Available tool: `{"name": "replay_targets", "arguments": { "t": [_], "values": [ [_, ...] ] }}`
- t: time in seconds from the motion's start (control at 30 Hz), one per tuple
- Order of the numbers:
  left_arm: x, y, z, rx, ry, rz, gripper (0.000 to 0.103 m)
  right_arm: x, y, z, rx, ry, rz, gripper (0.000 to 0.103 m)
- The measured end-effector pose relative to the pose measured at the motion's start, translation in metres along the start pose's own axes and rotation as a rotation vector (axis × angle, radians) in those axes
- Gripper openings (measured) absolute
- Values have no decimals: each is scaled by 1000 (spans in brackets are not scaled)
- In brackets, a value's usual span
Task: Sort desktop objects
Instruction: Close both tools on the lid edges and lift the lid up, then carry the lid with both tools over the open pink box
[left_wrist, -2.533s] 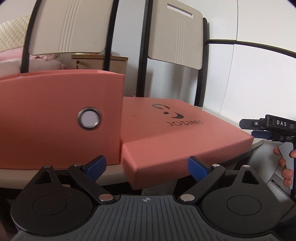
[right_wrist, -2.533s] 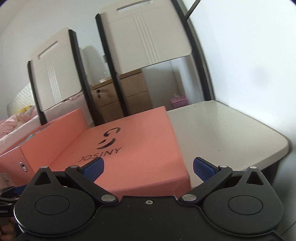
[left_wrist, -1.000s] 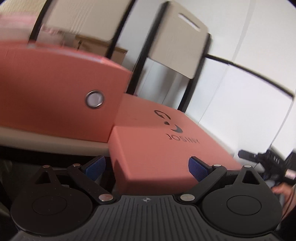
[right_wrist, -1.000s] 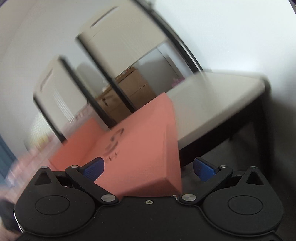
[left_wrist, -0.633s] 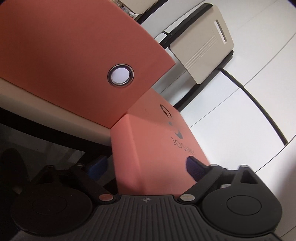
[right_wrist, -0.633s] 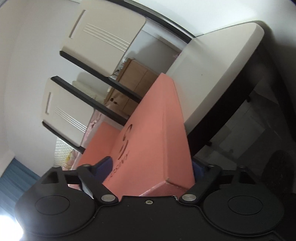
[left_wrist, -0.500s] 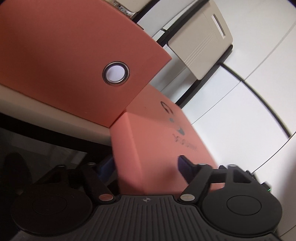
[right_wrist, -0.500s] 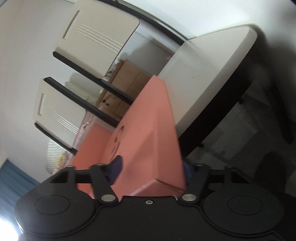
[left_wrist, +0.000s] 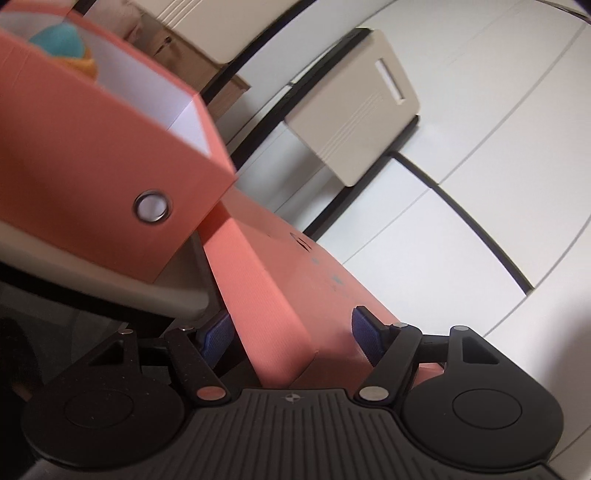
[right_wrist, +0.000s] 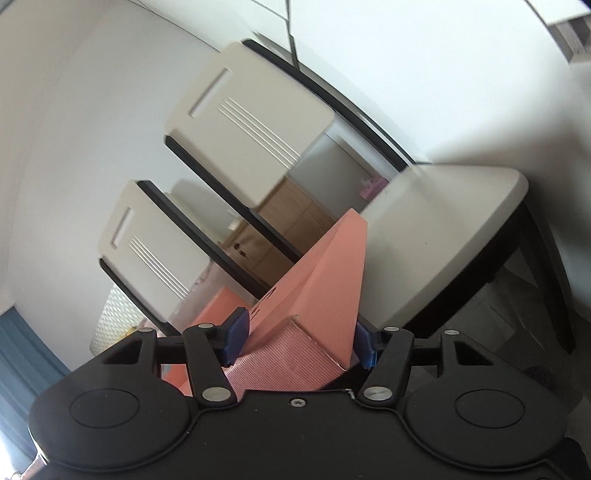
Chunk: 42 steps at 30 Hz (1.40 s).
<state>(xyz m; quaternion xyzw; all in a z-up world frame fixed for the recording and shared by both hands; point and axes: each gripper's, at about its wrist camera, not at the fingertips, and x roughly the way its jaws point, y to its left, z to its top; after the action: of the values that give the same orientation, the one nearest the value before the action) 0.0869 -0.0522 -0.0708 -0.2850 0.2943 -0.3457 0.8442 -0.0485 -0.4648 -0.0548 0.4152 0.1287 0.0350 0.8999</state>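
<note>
A salmon-pink box lid with dark lettering is held between both grippers and tilted, lifted off the table. My left gripper is shut on one corner of the lid. My right gripper is shut on another corner of the lid. The open salmon-pink storage box, with a metal ring hole on its front, stands on the table at the left. A teal and orange soft object lies inside it.
Two beige chairs with black frames stand behind the beige table. A wooden cabinet is beyond them. One chair back shows in the left wrist view against a white wall.
Both grippers have closed on the lid's corners and lifted it off the table, tilting it. The views have rolled, and the open box's inside now shows.
</note>
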Motion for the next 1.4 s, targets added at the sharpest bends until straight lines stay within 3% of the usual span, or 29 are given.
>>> {"name": "replay_targets", "arguments": {
  "t": [0.33, 0.67, 0.8, 1.0, 1.2, 1.4],
  "values": [
    [-32, -18, 28, 31, -68, -27, 75, -1, 46, 21, -55, -27, 54, 60],
    [-89, -10, 83, 56, -279, 0, 75, 66, 126, 37, -124, 7, 194, 60],
    [-120, 9, 104, 55, -386, 47, 75, 112, 162, 31, -150, 55, 276, 61],
    [-154, 42, 129, 28, -510, 177, 74, 186, 205, 5, -175, 162, 383, 62],
    [-152, 74, 139, -22, -521, 271, 74, 242, 210, -19, -173, 234, 403, 63],
    [-137, 104, 143, -68, -496, 333, 74, 270, 202, -39, -177, 256, 382, 63]
  ]
}}
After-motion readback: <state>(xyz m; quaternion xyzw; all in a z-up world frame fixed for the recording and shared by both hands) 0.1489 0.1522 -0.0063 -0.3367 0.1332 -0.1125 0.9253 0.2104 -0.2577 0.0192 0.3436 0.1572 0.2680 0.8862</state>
